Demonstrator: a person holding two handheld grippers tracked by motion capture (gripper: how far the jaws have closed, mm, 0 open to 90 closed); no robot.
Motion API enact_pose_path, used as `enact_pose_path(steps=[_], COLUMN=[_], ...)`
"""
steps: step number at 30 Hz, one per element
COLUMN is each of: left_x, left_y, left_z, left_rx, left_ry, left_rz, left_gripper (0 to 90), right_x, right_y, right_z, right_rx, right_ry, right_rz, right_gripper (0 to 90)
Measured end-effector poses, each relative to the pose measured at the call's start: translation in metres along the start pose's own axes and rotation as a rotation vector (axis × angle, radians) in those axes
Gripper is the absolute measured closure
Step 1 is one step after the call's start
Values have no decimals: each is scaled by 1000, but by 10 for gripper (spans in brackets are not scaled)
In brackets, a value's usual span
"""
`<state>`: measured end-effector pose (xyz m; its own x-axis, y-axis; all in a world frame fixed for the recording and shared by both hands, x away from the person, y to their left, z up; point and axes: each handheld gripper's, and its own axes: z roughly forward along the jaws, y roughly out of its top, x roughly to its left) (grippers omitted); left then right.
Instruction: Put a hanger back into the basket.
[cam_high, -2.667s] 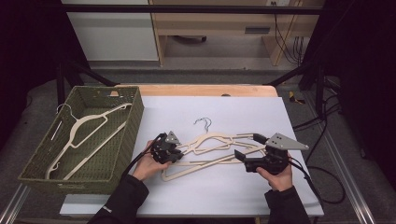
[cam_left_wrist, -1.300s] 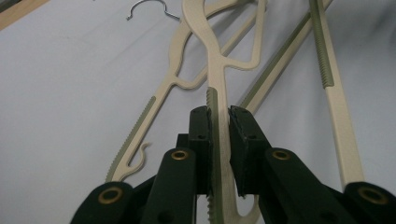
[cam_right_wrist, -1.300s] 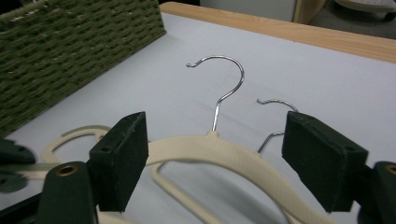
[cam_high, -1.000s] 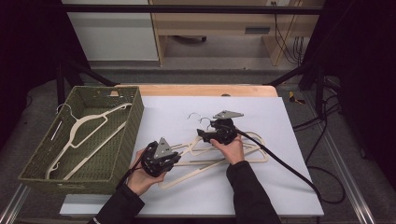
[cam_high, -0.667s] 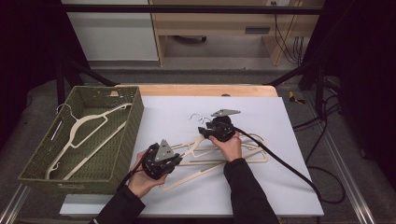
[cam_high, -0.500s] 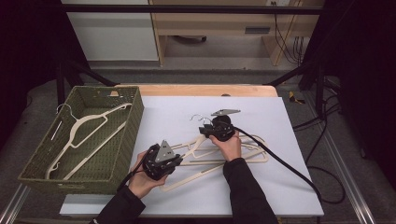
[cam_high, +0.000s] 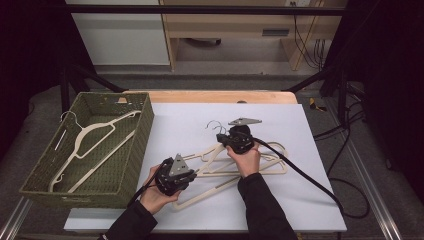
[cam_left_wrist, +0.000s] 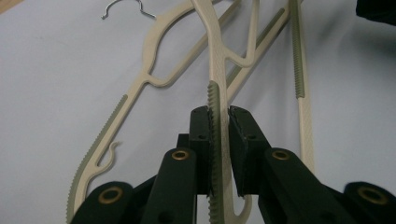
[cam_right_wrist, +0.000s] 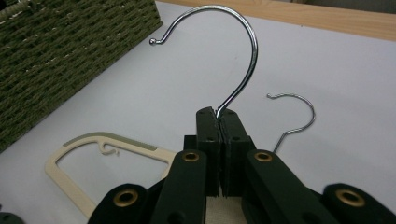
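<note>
Cream plastic sits pinched in my left tongs (cam_left_wrist: 219, 154), clamped on the top hanger's (cam_high: 220, 167) ribbed shoulder near the table's (cam_high: 310, 210) front edge. My right tongs (cam_right_wrist: 219, 135) have just been closing and now grip its chrome hook (cam_right_wrist: 233, 51). Another hanger (cam_high: 272, 162) lies beneath. One hanger (cam_high: 95, 145) already rests in the woven basket (cam_high: 137, 145) at the left edge; these remain.

High view looks down from six o'clock; both gripper views sit close over the jaws — sharing the white table (cam_high: 310, 200).
</note>
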<state>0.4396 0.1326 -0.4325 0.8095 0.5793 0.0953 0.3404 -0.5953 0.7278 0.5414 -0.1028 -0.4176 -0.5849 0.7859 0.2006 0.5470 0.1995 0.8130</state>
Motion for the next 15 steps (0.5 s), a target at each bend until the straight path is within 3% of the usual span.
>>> enact_pose_path(steps=[2,3,8,12,15], left_x=[1,1,5,5,4], left_y=[-1,0,14,28,39], left_z=[0,0,-6,0,12], left_rx=[10,-14,-97,-128,-127], left_ry=[-9,-16,-37,-76,-131], left_rz=[-3,-11,-38,-60,-90], left_gripper=[793,784,562,457,446], right_x=[3,4,10,13,15], right_y=[-3,-3,-9,-13,-16], right_z=[-5,-6,-22,-33,-41], right_rx=[-18,-29,-91,-125,-146], right_ry=[2,6,40,64,78], right_rz=[-13,-11,-57,-89,-105], right_gripper=[892,892,891,891,891])
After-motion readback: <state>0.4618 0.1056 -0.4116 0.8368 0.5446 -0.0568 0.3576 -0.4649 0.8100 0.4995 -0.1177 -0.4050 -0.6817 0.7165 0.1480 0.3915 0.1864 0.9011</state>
